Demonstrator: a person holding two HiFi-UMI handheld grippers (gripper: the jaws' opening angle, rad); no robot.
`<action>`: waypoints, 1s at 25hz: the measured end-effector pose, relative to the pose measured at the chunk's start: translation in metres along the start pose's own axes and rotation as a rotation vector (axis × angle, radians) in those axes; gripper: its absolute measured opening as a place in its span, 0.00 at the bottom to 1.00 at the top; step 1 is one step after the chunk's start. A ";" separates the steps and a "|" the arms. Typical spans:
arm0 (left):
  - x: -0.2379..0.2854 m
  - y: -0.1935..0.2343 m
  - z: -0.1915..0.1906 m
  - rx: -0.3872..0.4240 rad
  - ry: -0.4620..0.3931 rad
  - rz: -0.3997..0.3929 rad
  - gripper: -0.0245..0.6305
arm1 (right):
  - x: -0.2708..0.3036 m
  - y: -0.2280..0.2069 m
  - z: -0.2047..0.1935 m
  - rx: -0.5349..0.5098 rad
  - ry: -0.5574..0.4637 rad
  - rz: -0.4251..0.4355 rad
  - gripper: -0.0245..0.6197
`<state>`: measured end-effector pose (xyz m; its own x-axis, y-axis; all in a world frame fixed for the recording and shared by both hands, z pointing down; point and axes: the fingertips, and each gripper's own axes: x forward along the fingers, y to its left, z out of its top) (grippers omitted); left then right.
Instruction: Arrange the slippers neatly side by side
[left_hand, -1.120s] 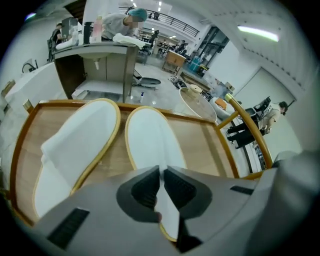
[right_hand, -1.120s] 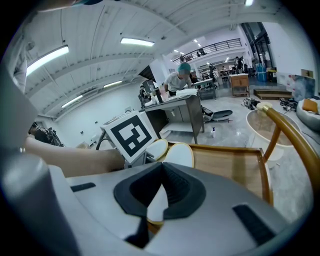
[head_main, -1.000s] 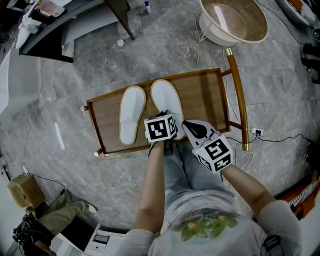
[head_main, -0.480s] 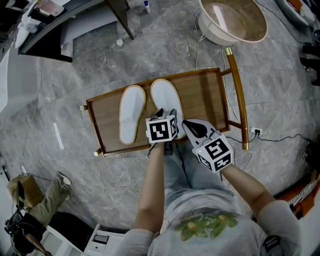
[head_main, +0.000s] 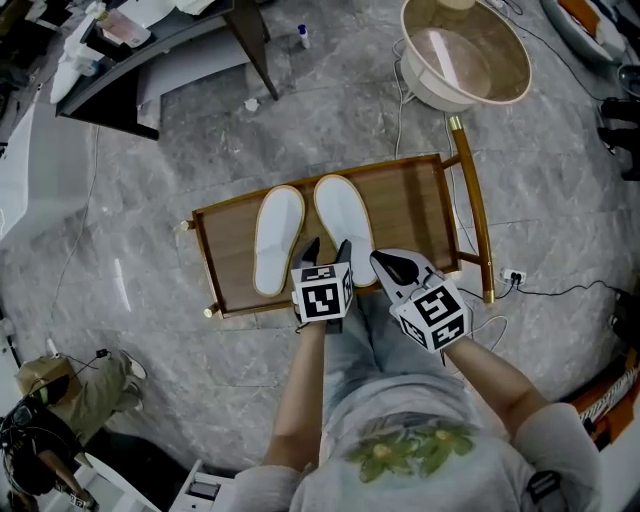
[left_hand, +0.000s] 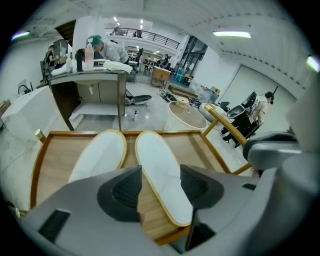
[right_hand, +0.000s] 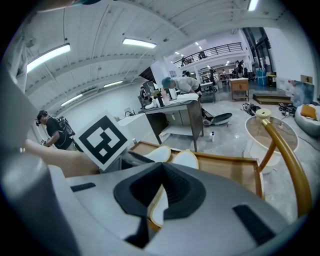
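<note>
Black square markers (head_main: 322, 298) face up beside white slippers (head_main: 345, 225).

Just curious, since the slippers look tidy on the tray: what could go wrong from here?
1. The left gripper has just been opening its jaws, which hang above the heel of the right slipper without gripping it. Pulling back carelessly might snag it and spoil the row.
2. That heel lies close to the near rim of the tray, so a nudge might push it over.
</note>
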<state>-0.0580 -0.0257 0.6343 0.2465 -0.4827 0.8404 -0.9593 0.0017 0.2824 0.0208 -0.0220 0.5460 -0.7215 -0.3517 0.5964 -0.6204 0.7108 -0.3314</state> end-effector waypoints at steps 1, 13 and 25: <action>-0.009 0.002 -0.001 0.007 -0.013 0.005 0.42 | -0.002 0.002 0.002 -0.005 0.000 0.001 0.05; -0.092 0.030 -0.008 0.051 -0.092 0.006 0.42 | -0.017 0.028 0.018 0.009 0.015 -0.021 0.05; -0.084 0.068 -0.016 0.230 -0.037 0.096 0.42 | 0.002 0.042 0.035 0.011 0.015 -0.031 0.05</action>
<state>-0.1413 0.0286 0.5902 0.1520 -0.5216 0.8395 -0.9852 -0.1480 0.0864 -0.0171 -0.0138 0.5074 -0.6970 -0.3642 0.6177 -0.6459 0.6930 -0.3202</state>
